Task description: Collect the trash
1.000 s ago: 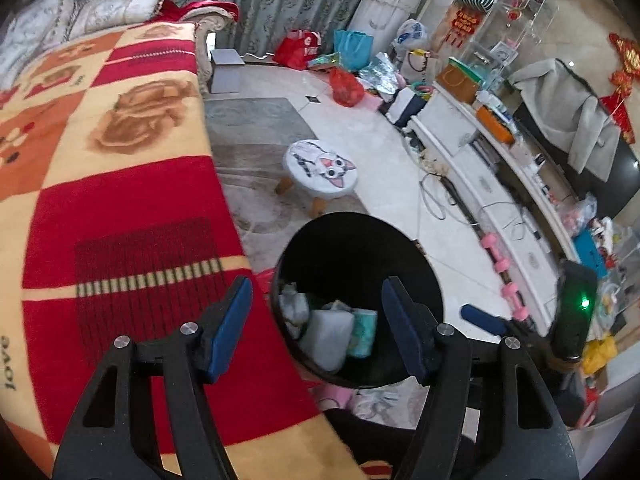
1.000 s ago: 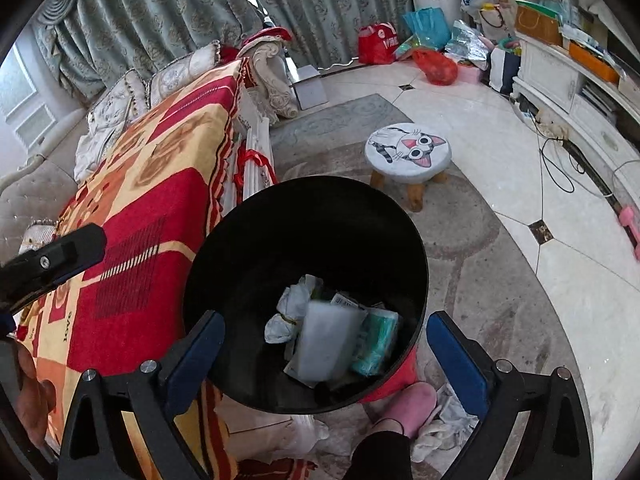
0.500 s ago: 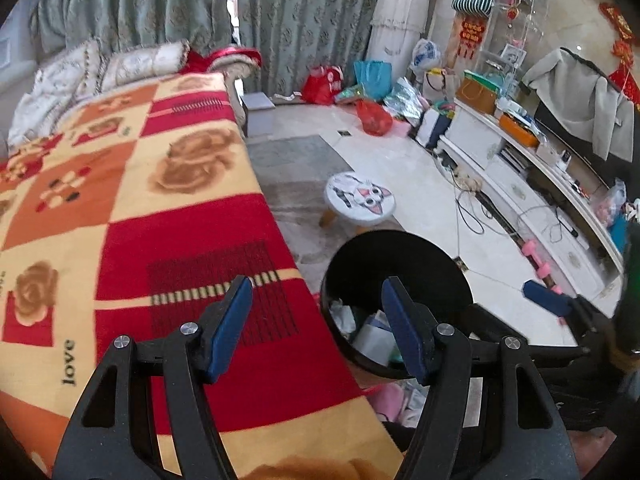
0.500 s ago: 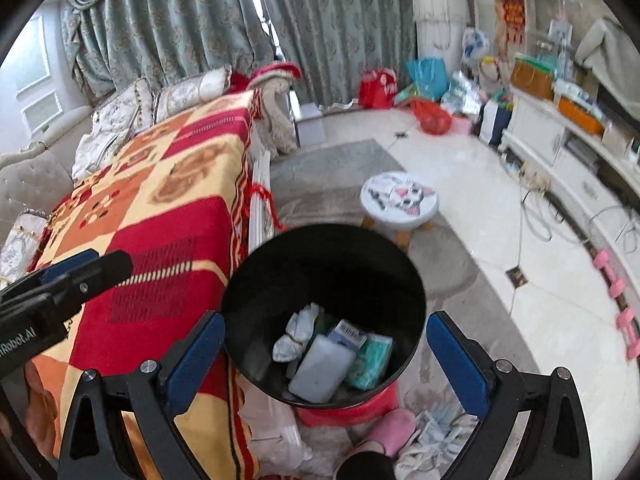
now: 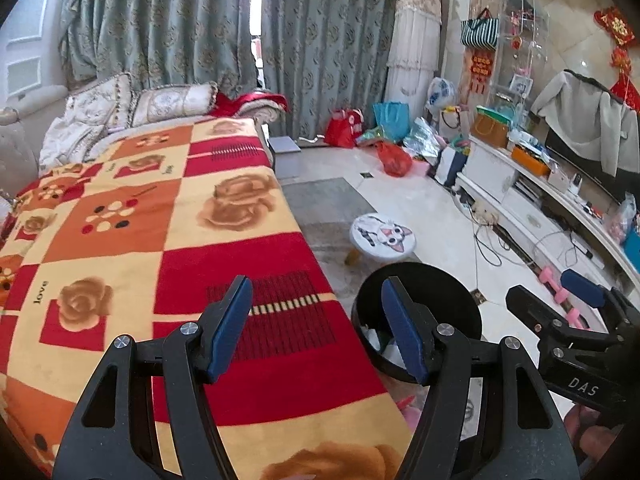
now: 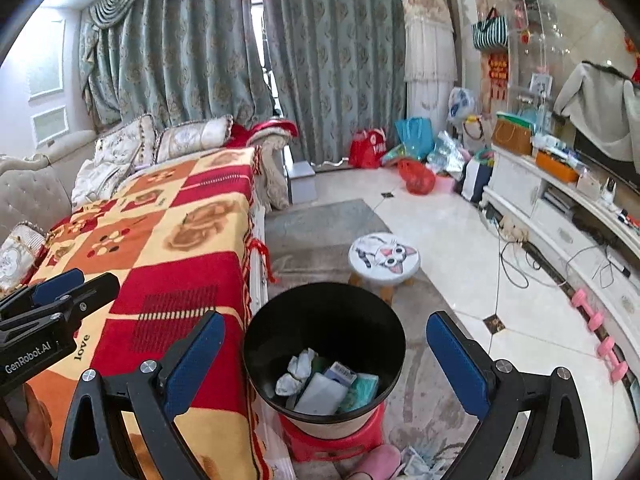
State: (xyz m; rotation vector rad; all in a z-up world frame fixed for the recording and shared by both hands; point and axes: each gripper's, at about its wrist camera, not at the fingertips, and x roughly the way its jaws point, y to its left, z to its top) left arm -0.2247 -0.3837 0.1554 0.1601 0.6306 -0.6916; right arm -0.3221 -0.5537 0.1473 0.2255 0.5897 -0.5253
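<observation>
A black round trash bin [image 6: 324,320] stands on a red stool beside the sofa; inside lie crumpled white tissue [image 6: 298,370], a white packet [image 6: 324,394] and a teal packet [image 6: 362,390]. The bin also shows in the left wrist view [image 5: 432,288]. My right gripper [image 6: 324,356] is open and empty, raised above the bin. My left gripper [image 5: 316,324] is open and empty above the sofa blanket's [image 5: 160,248] edge. The right gripper also shows at the right of the left wrist view [image 5: 568,304].
A red, orange and yellow blanket [image 6: 160,248] covers the sofa on the left. A cat-face stool [image 6: 384,258] stands beyond the bin. Bags [image 6: 412,152] pile by the curtains. A white TV cabinet [image 6: 560,220] runs along the right, with cables and pink dumbbells [image 6: 600,320] on the floor.
Both grippers have risen and pulled back from the bin, which now looks smaller and lower. The views tilted up toward the curtains. Both grippers stay open.
</observation>
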